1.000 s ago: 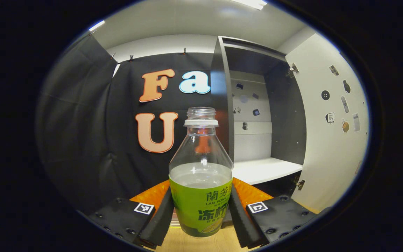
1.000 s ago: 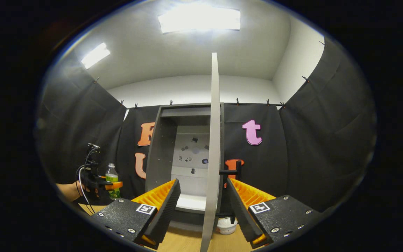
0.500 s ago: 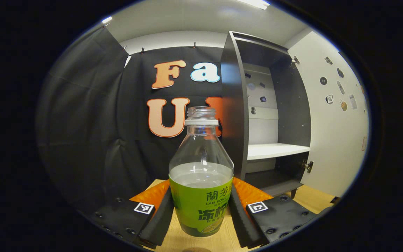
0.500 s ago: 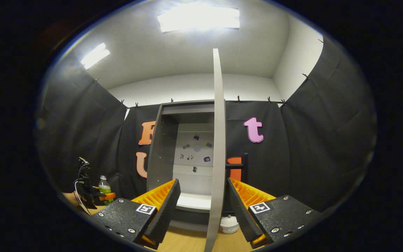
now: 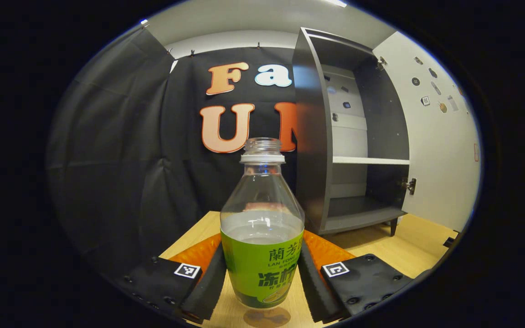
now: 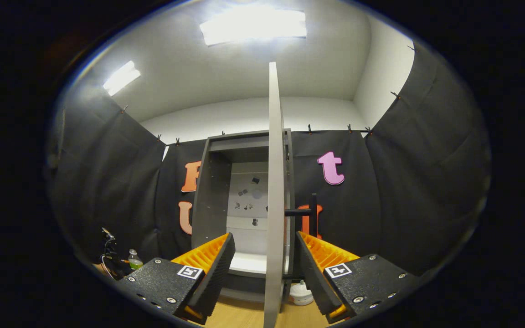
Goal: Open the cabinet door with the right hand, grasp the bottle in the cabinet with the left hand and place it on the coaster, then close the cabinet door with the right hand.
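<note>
A green label (image 5: 262, 269) printed with dark characters and one line of small Latin letters is carried by the bottle (image 5: 261, 200). Small stickers (image 5: 425, 100) are seen on the inner face of the cabinet door (image 5: 445, 150); nothing on them can be read. Square black-and-white coded markers (image 5: 187, 270) are borne by the left tool (image 5: 260, 248) and by the right tool (image 6: 264, 237); no words or numbers are shown on them.
</note>
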Demonstrator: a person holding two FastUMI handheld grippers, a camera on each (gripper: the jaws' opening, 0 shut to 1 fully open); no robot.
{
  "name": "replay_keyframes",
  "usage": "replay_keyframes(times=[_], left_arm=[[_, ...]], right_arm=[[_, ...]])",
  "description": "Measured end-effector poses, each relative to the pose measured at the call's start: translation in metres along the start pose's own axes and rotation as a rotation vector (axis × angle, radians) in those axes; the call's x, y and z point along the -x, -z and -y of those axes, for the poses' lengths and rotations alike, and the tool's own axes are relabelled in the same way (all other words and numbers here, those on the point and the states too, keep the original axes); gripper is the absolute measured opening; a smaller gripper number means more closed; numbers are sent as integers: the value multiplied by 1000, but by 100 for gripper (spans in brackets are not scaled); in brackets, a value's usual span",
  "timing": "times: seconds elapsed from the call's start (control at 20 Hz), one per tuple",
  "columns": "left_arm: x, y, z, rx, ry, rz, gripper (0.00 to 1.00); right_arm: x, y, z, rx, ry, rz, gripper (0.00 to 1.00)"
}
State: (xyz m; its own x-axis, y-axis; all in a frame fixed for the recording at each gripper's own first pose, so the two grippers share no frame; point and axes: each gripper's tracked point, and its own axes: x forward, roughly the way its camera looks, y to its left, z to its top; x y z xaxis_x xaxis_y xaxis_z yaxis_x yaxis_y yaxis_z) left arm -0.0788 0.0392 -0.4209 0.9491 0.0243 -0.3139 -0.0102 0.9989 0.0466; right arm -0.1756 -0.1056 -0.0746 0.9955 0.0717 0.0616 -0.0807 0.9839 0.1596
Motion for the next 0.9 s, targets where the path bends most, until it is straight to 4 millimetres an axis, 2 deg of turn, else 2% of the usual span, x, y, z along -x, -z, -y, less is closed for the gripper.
replay_keyframes(times=[0.2, 0.4, 0.45, 0.65, 0.8, 0.9], left_arm=[[5, 38, 2, 24, 25, -36, 83], [8, 65, 4, 56, 49, -54, 82], [8, 70, 5, 57, 55, -53, 84], [5, 89, 6, 55, 57, -49, 82], [2, 95, 7, 70, 59, -33, 82], [2, 95, 9, 64, 63, -15, 83]], right_arm=[[5, -1, 2, -7, 3, 11, 82], [10, -5, 7, -3, 13, 23, 82], [11, -7, 8, -6, 17, 27, 82], [15, -11, 11, -16, 18, 38, 82], [17, -11, 13, -10, 19, 35, 82], [18, -13, 27, 16, 61, 41, 82]])
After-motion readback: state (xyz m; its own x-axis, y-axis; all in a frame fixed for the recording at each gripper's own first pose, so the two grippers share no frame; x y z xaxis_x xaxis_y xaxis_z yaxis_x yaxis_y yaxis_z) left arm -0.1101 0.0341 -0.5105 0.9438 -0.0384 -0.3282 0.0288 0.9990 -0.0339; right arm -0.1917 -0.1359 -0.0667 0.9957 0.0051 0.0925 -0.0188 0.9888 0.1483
